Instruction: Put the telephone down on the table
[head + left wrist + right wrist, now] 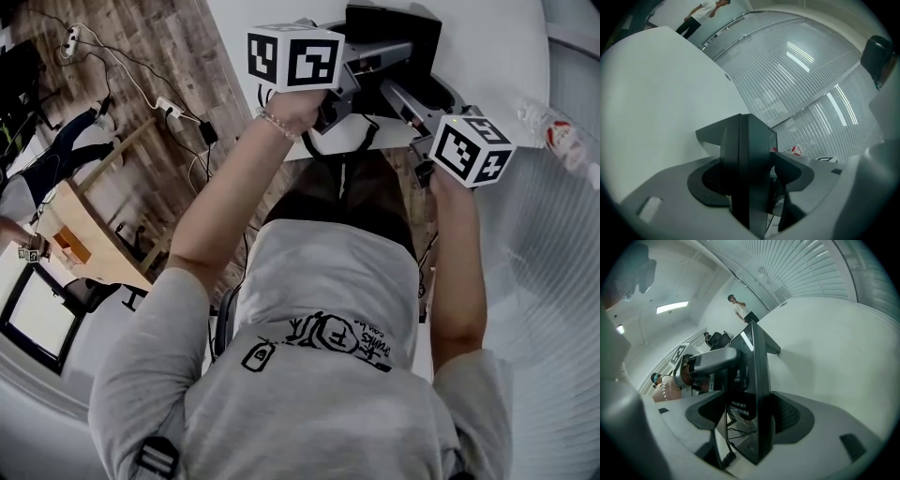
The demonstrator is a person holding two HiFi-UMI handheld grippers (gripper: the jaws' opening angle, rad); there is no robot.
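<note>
The telephone [394,37] is a black desk set with a flat, slab-like body of hard plastic. It is gripped from both sides, edge-on between each pair of jaws. The left gripper [751,180] is clenched on one end of it and the right gripper [750,416] on the other, with the dark pads pressed against its faces. It reaches forward from both sets of jaws over the white table [506,56]. Whether its far end rests on that surface cannot be told.

In the right gripper view the face turned toward the left jaw is glossy and mirrors thin wires. A few lines of small white print sit on it just ahead of the pads, too fine to read. A black coiled cord [725,459] hangs under the casing, just below the jaws. In the left gripper view the body shows matt, sharp-edged panels with an angled ledge at its far end.

The jaws are smooth grey plastic, and their pads carry a fine mesh-like texture. Each gripper bears a white cube with bold black square markers. Beyond the right gripper lies a clear plastic bottle [562,131] with a red-and-white label, its wording illegible.
</note>
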